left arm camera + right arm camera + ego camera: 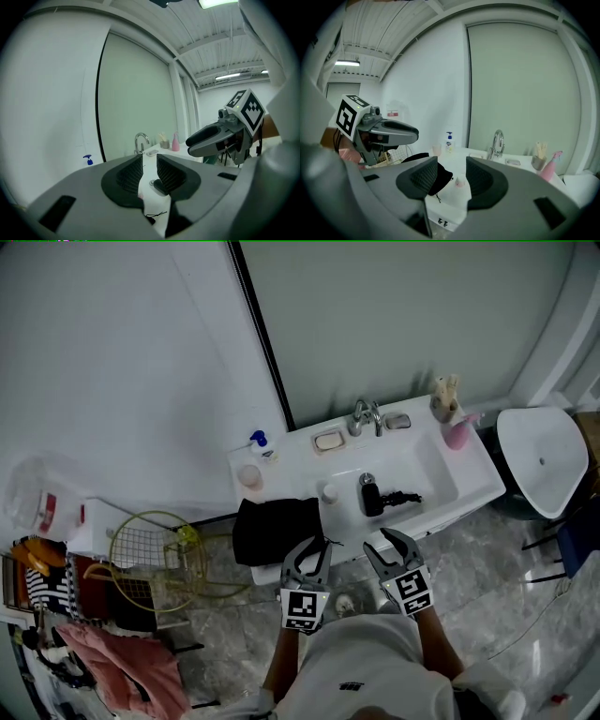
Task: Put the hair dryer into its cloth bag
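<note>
In the head view the black hair dryer (373,495) lies in the basin of the white sink counter (469,486), its cord trailing right. The black cloth bag (275,529) sits crumpled on the counter's left end, and shows again past the jaws in the right gripper view as the bag (439,180). My left gripper (315,547) hovers at the counter's front edge, just right of the bag, its jaws apart and empty. My right gripper (380,542) hangs in front of the basin, short of the dryer, with a narrow empty gap.
A faucet (366,415), soap dishes, a blue pump bottle (260,441), a small cup (328,491) and a pink bottle (457,432) stand on the counter. A wire basket (150,554) and piled clothes (122,662) lie left. A white round-topped unit (544,460) stands right.
</note>
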`<state>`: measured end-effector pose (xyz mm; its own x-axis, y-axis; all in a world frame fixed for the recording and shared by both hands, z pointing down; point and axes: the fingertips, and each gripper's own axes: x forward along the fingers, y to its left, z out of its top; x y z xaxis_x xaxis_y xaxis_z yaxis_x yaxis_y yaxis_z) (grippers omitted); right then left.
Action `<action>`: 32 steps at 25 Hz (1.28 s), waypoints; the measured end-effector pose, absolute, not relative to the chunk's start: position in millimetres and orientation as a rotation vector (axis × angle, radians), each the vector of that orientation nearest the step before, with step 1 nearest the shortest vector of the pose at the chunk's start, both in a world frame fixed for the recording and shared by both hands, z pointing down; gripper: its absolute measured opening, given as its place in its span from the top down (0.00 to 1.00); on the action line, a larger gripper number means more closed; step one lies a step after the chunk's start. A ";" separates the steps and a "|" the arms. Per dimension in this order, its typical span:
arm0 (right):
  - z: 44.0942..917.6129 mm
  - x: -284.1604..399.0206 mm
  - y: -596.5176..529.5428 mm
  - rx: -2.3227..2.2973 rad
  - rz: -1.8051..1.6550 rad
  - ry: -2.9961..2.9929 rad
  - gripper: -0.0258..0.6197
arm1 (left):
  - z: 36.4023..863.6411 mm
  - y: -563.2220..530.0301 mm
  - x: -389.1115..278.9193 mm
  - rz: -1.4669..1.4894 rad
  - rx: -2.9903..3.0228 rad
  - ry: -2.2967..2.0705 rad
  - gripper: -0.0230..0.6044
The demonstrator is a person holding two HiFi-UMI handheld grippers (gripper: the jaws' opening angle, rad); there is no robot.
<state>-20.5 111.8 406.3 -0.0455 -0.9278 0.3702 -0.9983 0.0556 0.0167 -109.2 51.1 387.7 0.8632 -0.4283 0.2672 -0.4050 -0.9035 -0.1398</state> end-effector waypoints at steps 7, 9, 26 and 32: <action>417.6 -4.4 115.7 1.986 0.407 -1.986 0.64 | 400.9 38.5 -95.0 -0.464 -2.990 0.596 0.80; 421.4 1.4 117.3 1.983 0.433 -1.964 0.64 | 403.7 38.0 -87.8 -0.471 -2.996 0.570 0.80; 425.2 60.0 43.5 1.860 0.439 -2.127 0.64 | 407.7 -12.2 -31.7 -0.552 -2.962 0.717 0.80; 430.0 88.5 16.2 1.757 0.450 -2.187 0.64 | 406.9 -35.1 -5.0 -0.585 -2.943 0.812 0.80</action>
